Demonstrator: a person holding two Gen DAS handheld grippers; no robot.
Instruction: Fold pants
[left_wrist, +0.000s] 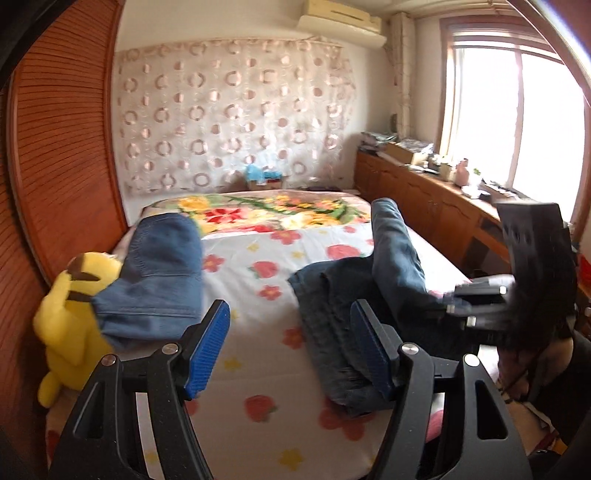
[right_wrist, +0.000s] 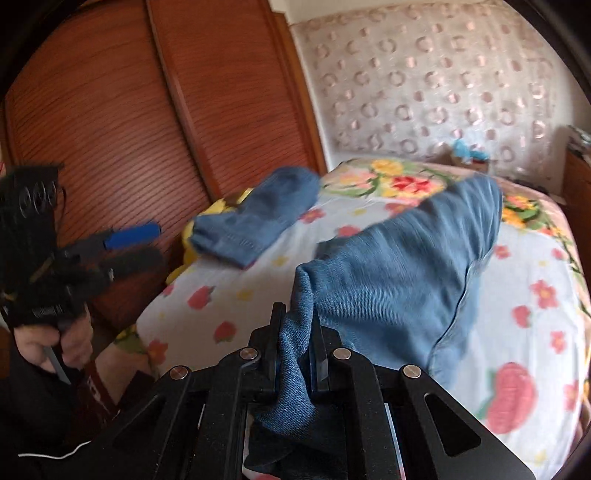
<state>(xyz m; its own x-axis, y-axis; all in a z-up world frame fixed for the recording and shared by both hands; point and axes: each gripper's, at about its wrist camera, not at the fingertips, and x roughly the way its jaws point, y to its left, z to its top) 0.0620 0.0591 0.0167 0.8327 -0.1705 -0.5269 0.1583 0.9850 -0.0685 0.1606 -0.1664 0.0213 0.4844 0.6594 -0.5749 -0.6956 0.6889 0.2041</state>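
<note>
Dark blue pants (left_wrist: 332, 306) lie on the right side of the bed (left_wrist: 258, 369). One part of them (left_wrist: 395, 251) is pulled up off the sheet. My right gripper (right_wrist: 299, 317) is shut on a bunched edge of these pants (right_wrist: 406, 266), and the denim hangs from the fingers and spreads ahead. In the left wrist view the right gripper (left_wrist: 458, 299) shows blurred at the right, at the cloth's edge. My left gripper (left_wrist: 288, 310) is open over the sheet, its blue pads (left_wrist: 207, 350) bare. It stands left of the pants, apart from them. A hand holds the left gripper (right_wrist: 157, 242).
Folded lighter jeans (left_wrist: 159, 273) rest against a yellow plush toy (left_wrist: 70, 321) at the bed's left edge. Louvered wooden wardrobe doors (right_wrist: 110, 110) run along that side. A wooden cabinet (left_wrist: 424, 195) with clutter stands under the window at right. A floral blanket (left_wrist: 266, 210) covers the far end.
</note>
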